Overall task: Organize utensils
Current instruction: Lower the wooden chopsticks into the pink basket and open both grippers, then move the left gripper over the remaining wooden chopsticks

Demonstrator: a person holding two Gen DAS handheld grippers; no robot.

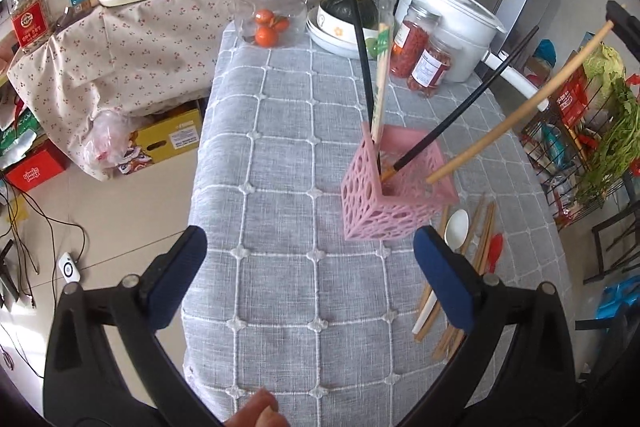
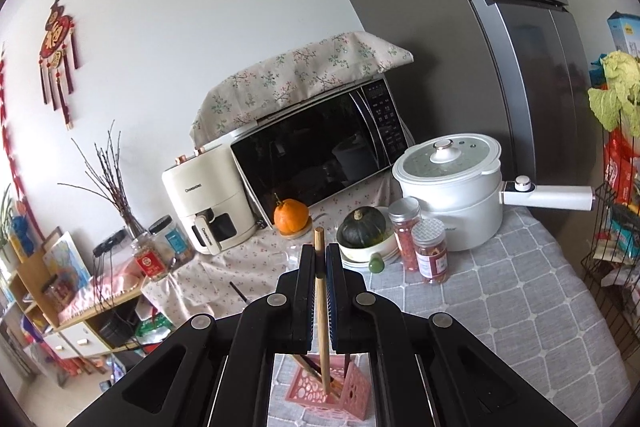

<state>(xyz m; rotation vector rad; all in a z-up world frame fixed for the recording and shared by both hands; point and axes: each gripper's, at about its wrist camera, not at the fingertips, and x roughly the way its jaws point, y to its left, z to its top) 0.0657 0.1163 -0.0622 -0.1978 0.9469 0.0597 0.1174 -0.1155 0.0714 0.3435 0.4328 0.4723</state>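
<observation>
The right claw (image 2: 320, 267) is clamped shut on a wooden chopstick (image 2: 322, 315), its lower tip just at the open top of the pink perforated utensil holder (image 1: 394, 187) on the grey checked counter (image 1: 288, 155). The left claw (image 1: 310, 269) hangs spread open and empty, near the holder. Two black chopsticks (image 1: 440, 129) and a wrapped pair already lean inside. More chopsticks, a white spoon (image 1: 456, 225) and a red spoon lie right of the holder. Released at a slant, the chopstick could catch the rim, tip the light holder or slide out.
</observation>
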